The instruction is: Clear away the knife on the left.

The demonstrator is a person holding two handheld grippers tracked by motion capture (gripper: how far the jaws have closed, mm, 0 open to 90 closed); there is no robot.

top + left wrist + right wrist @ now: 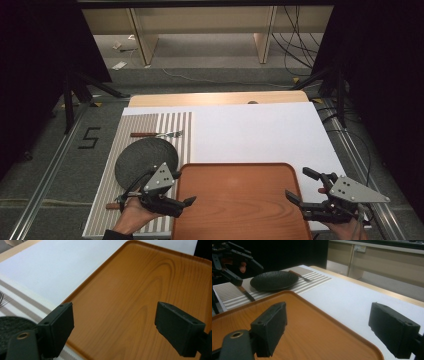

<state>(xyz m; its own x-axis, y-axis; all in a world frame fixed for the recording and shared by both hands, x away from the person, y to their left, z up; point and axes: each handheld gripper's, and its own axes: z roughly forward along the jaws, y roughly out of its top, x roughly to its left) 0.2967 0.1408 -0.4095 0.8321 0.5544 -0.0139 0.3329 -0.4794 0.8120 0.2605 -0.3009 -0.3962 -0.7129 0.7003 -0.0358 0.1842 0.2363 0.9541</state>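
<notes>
An empty orange-brown wooden tray [235, 200] lies at the table's near edge, half on the white sheet [250, 132]. My left gripper [184, 189] hovers open over the tray's left rim [82, 290], nothing between its jaws. My right gripper [298, 183] hangs open at the tray's right rim [342, 327], also holding nothing. A black plate [146, 159] rests on a striped placemat [131, 127] to the left of the tray. Beyond the plate lies a brown-handled fork [160, 134]. A knife [245, 293] lies on the mat's near side, by my left hand.
Bare white sheet stretches behind the tray and to the right. The wooden table edge [215, 98] shows at the far side. Past it stand floor cables [295, 45] and shelf legs. Dark tripod legs [75, 95] stand to the left and right of the table.
</notes>
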